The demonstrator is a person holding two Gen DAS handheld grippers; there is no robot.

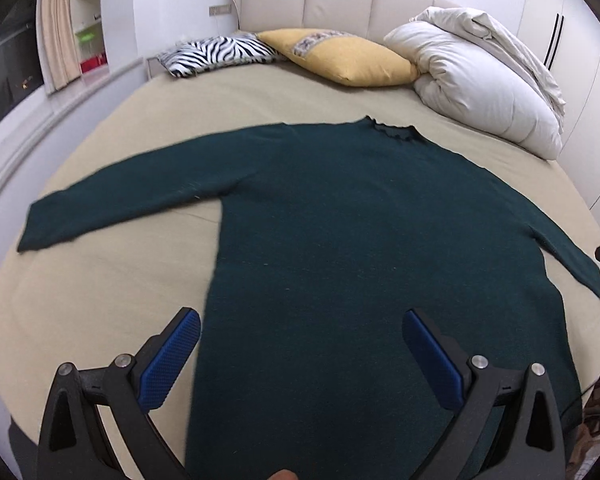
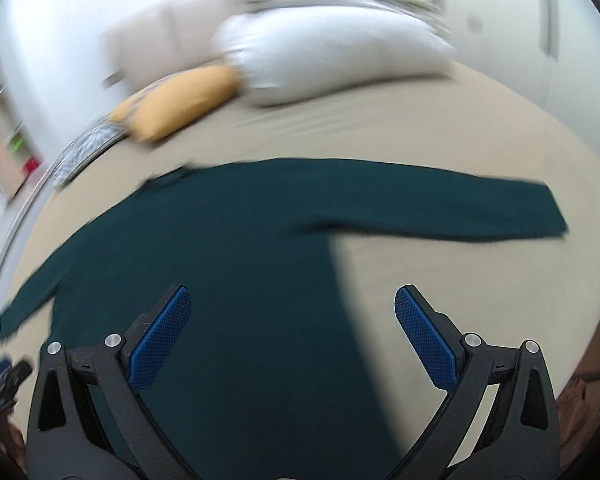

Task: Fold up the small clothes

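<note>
Left wrist view, dark green knit long-sleeve sweater [image 1: 360, 240] spread flat on beige bed sheet [image 1: 100, 300], sleeves out, left gripper [image 1: 300, 344] and right gripper [image 2: 292, 320] textured blue fingers [image 1: 168, 364] spread wide, empty

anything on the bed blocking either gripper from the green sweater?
Nothing visible. The sweater lies flat on the bed, both sleeves out. The left gripper and right gripper are open above it. The pillows sit beyond the collar.

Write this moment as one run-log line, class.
stage: before first fold | sweater: flat on bed, sleeves out | left gripper: open, empty | right gripper: open, empty
</note>
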